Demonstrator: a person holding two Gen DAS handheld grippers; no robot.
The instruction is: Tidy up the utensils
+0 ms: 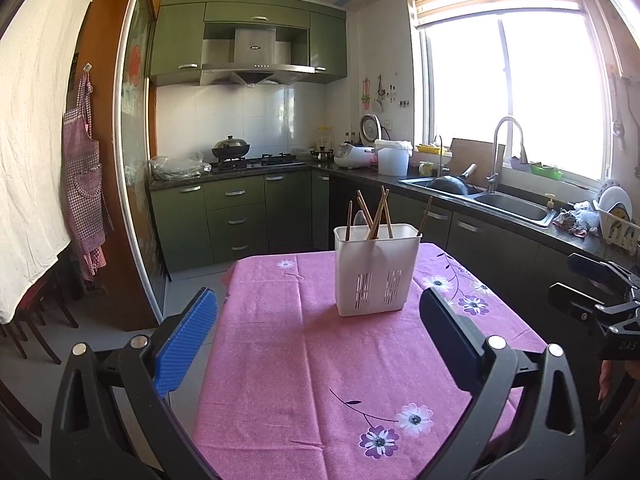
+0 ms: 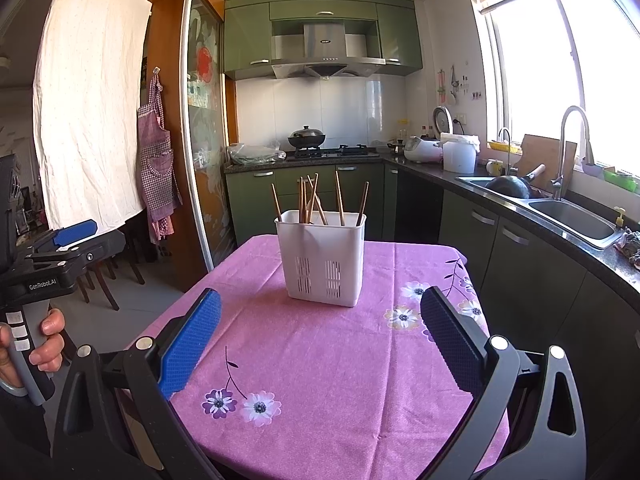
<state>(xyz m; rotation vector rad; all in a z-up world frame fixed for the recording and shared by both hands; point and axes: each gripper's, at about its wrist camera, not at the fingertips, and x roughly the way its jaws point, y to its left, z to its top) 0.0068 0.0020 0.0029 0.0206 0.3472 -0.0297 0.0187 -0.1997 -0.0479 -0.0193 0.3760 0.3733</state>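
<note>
A white plastic utensil holder point(image 1: 376, 272) stands upright on the pink flowered tablecloth point(image 1: 304, 360), toward its far end. Several wooden chopsticks point(image 1: 376, 216) and a spoon stick out of its top. It also shows in the right wrist view point(image 2: 322, 258) with chopsticks point(image 2: 316, 200) leaning in it. My left gripper point(image 1: 318, 312) is open and empty, held above the table short of the holder. My right gripper point(image 2: 320, 312) is open and empty, also short of the holder. The right gripper shows at the right edge of the left wrist view point(image 1: 592, 292), the left gripper at the left edge of the right wrist view point(image 2: 60, 240).
The table point(image 2: 320, 380) stands in a kitchen. A dark counter with a steel sink point(image 1: 508, 204) runs along the right under the window. A stove with a wok point(image 1: 232, 148) is at the back. Chairs point(image 2: 104, 276) and a hanging apron point(image 2: 156, 168) are at the left.
</note>
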